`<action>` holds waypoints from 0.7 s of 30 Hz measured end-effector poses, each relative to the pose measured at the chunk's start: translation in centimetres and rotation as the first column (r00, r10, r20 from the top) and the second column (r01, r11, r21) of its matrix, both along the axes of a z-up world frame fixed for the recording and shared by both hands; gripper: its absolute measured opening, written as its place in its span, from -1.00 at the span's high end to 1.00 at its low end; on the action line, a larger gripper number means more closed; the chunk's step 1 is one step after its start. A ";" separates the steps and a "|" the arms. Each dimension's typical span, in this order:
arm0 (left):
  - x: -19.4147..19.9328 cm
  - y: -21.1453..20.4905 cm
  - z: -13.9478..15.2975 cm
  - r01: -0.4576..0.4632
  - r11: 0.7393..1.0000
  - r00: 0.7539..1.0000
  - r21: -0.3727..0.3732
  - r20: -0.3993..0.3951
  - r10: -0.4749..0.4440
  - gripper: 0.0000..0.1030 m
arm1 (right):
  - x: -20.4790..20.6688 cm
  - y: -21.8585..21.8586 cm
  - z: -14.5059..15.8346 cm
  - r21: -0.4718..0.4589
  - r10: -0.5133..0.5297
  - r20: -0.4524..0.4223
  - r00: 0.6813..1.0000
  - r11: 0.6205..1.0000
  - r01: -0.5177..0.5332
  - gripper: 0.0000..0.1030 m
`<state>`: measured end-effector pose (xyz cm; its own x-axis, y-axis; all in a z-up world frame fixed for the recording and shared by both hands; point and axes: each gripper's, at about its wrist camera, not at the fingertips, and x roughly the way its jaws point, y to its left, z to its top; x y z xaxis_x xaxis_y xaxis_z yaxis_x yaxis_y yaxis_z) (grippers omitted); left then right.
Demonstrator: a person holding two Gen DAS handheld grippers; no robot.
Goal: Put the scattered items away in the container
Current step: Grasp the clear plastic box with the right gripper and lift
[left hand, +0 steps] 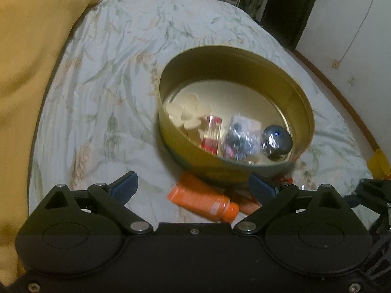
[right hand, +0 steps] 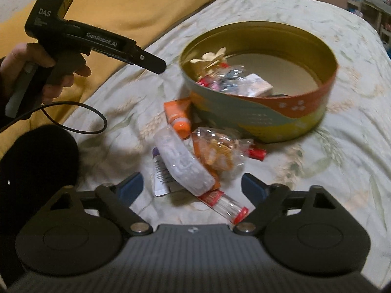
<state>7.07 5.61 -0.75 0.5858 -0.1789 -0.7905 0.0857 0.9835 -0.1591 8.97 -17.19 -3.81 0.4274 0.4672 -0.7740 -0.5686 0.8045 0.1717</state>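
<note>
Orange tube [left hand: 202, 199] on leaf-print bedsheet [left hand: 102, 78]; dark door [left hand: 290, 7] beyond.

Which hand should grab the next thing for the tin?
Probably the right gripper: its open jaws straddle the leftover pile beside the tin. The left gripper faces only the orange tube.
</note>
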 end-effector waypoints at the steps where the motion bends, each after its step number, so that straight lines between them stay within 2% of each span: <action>1: -0.3 0.1 -0.2 -0.004 1.000 1.000 -0.003 -0.002 0.004 -0.88 | 0.1 0.3 -0.1 -0.007 0.015 -0.001 1.000 1.000 -0.015 -0.68; 7: -2.0 0.4 -0.8 -0.009 1.000 1.000 0.006 -0.010 0.009 -0.88 | 1.3 2.5 -0.4 -0.074 0.083 0.002 0.997 0.994 -0.083 -0.44; 14: -3.6 0.7 -1.5 0.000 1.000 1.000 0.012 -0.026 0.000 -0.88 | 1.9 4.0 -1.6 -0.155 0.121 -0.019 0.993 0.980 -0.122 0.08; 19: -4.4 0.5 -1.9 0.018 1.000 0.999 0.017 -0.035 -0.017 -0.88 | 1.6 4.3 -1.7 -0.160 0.140 -0.024 0.990 0.977 -0.142 0.38; 21: -4.6 0.3 -1.7 0.027 0.999 0.999 0.018 -0.028 -0.027 -0.87 | 1.6 4.2 -1.6 -0.148 0.117 -0.031 0.993 0.982 -0.121 0.38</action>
